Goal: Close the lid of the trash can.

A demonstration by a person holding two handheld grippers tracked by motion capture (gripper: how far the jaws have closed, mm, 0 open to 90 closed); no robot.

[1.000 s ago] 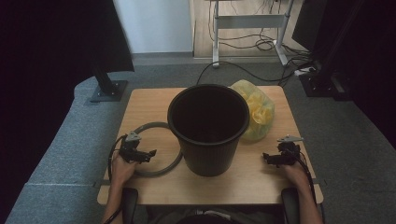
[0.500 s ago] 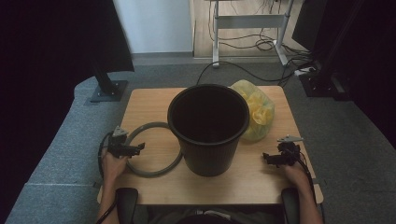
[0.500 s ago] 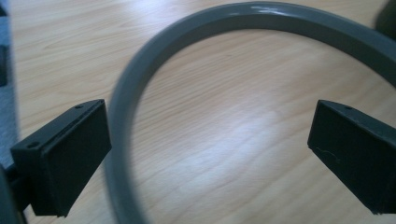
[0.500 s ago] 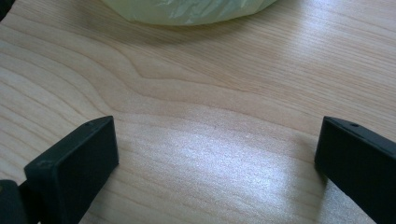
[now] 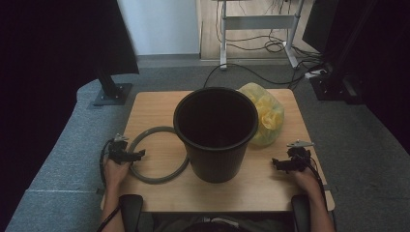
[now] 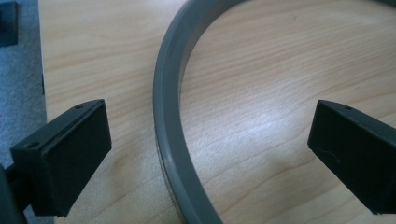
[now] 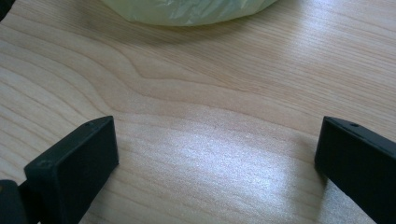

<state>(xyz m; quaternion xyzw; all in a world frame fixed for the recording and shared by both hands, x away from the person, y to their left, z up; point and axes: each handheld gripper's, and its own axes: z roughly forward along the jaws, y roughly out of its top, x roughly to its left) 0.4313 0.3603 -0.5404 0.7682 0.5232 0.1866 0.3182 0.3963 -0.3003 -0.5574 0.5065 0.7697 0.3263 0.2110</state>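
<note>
Wooden table point(image 5: 159, 106): we log a black bucket point(image 5: 215, 133) upright at centre. Yellow-green bag point(image 5: 265, 113) touches its far right side. Grey ring point(image 5: 157, 154) lies flat, left of bucket. Our left gripper point(image 5: 126, 155) sits wide open astride the ring's left arc, gripping nothing. Right gripper point(image 5: 285, 164): wide open, empty, over bare wood.

grey carpet point(image 5: 63, 159), wooden table point(image 5: 154, 108), cables point(image 5: 261, 46).

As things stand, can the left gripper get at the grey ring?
Probably yes: the left gripper is open with the grey ring lying flat between its jaws on the table, nothing between them.
</note>
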